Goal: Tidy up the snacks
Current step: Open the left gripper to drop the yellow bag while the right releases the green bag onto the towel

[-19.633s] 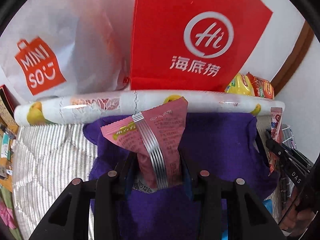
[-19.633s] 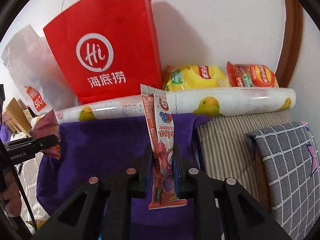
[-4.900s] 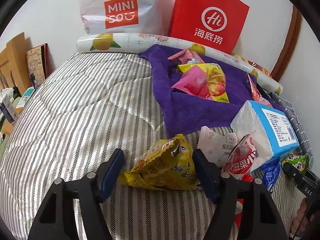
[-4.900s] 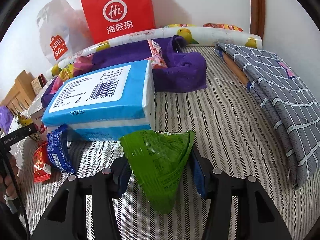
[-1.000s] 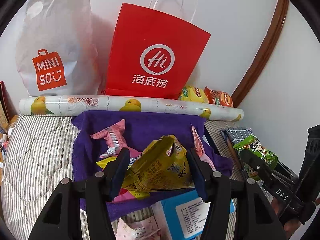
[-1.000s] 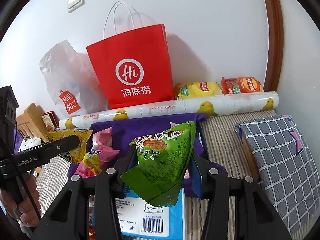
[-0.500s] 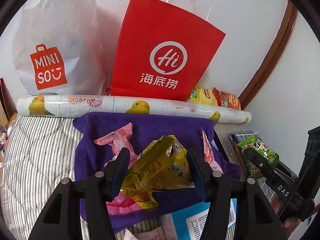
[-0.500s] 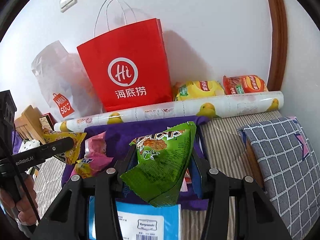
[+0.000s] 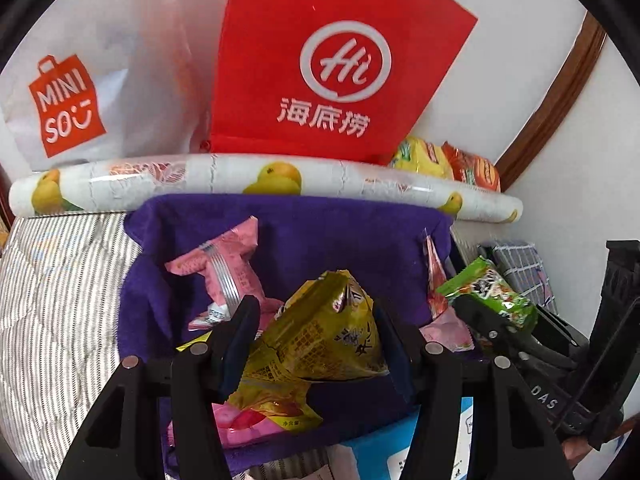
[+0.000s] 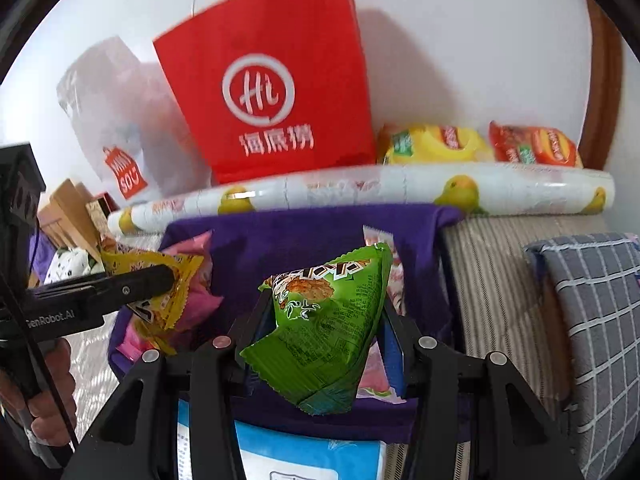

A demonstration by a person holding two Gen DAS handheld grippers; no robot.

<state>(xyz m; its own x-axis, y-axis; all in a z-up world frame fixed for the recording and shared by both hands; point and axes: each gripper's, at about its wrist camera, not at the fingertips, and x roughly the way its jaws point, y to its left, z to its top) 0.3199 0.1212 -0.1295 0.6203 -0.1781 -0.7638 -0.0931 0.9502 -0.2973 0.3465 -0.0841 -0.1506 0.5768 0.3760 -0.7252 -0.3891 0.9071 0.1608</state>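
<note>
My left gripper is shut on a yellow snack packet and holds it above the purple towel. My right gripper is shut on a green triangular snack packet, also over the towel. Pink packets and a thin red-white packet lie on the towel. The right gripper with the green packet shows at the right of the left wrist view. The left gripper with the yellow packet shows at the left of the right wrist view.
A red paper bag and a white Miniso bag stand against the wall behind a fruit-printed roll. Yellow and red chip bags lie behind the roll. A blue tissue pack lies below; a checked cloth lies right.
Both grippers have moved forward, closer to the purple towel and the bags at the wall, each still holding its packet. The two grippers now sit nearer each other.
</note>
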